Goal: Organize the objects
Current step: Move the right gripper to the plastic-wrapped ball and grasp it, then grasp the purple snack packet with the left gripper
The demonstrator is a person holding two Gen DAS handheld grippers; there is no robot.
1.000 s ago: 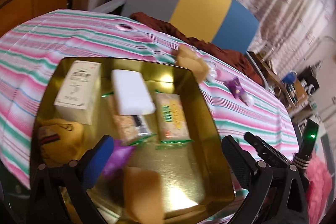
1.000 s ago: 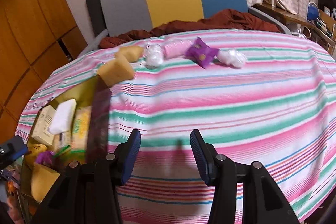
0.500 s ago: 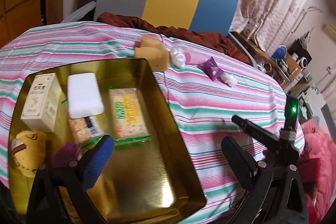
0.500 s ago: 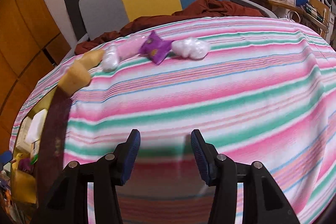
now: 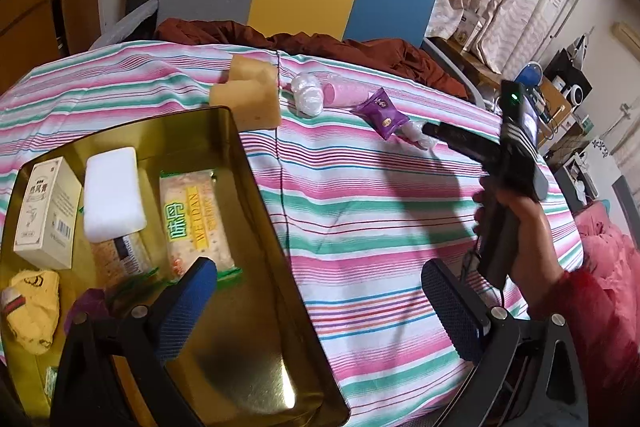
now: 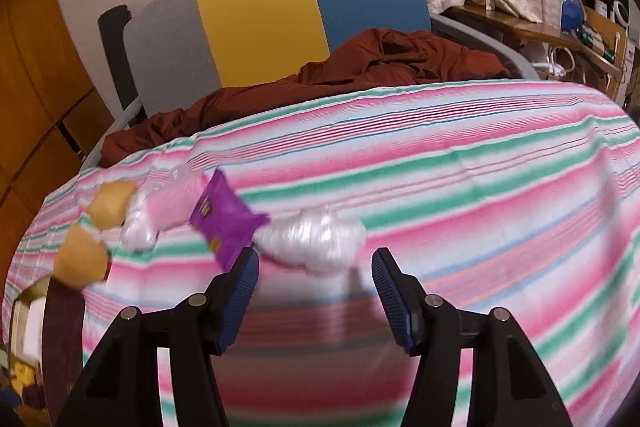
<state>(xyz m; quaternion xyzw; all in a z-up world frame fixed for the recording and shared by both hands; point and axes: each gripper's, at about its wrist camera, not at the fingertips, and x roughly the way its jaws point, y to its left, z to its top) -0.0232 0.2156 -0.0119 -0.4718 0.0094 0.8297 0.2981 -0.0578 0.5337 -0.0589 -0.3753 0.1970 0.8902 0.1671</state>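
right tool (image 6: 314, 269) nearer white bundle (image 6: 316, 241), purple packet (image 6: 224, 217) beside

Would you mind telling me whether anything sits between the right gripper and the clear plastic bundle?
Nothing visible does: the right gripper is open with the clear plastic bundle just ahead; the purple packet lies beside its left finger.

Striped tablecloth (image 5: 360, 211) — gold tray (image 5: 256, 195), sponges (image 5: 250, 99), packets (image 5: 382, 113)

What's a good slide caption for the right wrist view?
Open right gripper closing in on a clear plastic bundle beside a purple packet on the striped tablecloth.
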